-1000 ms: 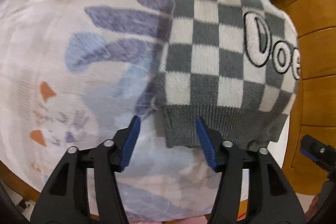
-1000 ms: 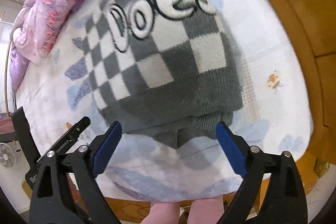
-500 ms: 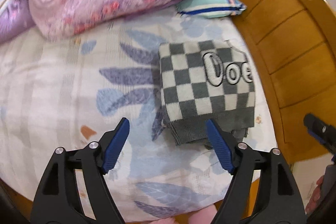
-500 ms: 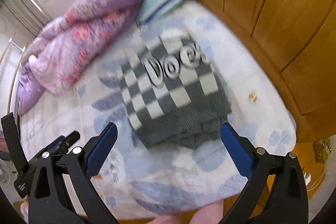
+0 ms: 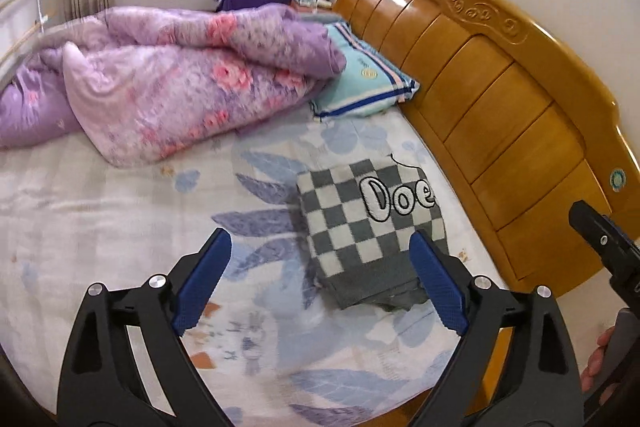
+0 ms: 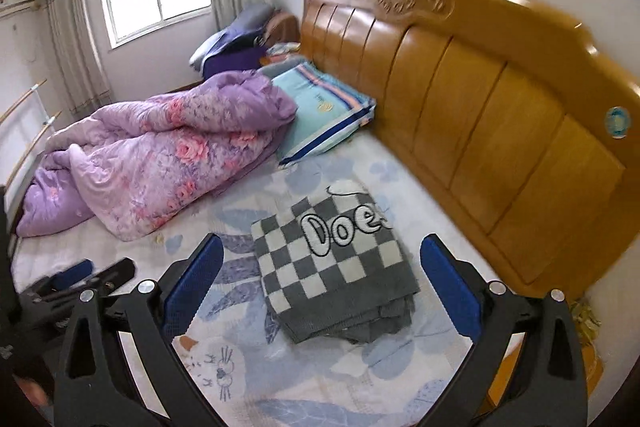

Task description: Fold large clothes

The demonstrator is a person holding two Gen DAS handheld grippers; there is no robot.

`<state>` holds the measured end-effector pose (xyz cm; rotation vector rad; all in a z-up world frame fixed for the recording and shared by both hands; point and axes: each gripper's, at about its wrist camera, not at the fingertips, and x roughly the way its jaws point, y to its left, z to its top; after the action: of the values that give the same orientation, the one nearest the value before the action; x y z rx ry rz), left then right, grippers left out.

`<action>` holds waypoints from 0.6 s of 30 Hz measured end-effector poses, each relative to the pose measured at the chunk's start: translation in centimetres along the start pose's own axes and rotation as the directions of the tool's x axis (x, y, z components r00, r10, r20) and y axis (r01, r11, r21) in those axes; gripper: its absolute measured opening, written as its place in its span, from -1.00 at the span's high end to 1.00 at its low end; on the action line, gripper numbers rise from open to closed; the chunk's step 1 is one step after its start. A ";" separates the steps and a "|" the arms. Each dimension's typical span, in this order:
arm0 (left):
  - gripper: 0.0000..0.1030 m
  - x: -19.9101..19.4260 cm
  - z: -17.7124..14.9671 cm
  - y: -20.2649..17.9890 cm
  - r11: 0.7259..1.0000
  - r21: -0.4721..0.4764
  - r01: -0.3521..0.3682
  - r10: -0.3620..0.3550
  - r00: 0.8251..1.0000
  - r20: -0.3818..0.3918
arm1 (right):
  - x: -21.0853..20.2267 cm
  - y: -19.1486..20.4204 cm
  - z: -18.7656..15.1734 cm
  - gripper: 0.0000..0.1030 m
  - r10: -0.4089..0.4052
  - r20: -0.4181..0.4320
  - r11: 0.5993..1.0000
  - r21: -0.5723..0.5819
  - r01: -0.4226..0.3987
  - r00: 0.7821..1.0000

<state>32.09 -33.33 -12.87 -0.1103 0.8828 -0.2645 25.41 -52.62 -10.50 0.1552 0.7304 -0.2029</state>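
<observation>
Folded checkered sweater on bed, lettering cut off, perhaps "Doe"; left tool just opening, right tool apart, both empty

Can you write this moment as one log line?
sweater: folded on bed | left gripper: open, empty | right gripper: open, empty

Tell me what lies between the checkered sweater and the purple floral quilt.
Only bare leaf-print bedsheet separates the folded checkered sweater from the purple floral quilt; the right wrist view shows it best.
</observation>
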 end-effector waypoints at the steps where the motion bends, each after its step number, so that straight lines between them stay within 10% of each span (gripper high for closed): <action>1: -0.77 -1.1 -0.3 0.2 1.000 0.021 -0.009 0.009 1.000 0.014 | -1.1 0.6 -0.7 -0.85 -0.023 0.029 1.000 0.012 0.023 0.999; 18: -0.83 -19.2 -8.4 9.6 0.990 0.135 -0.033 0.024 0.997 0.069 | -17.4 12.2 -10.5 -0.85 -0.046 0.072 0.989 0.145 0.036 0.996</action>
<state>15.73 -18.73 -5.75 0.0203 0.7965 -0.2920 8.89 -36.31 -5.62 0.2681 0.6442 -0.2993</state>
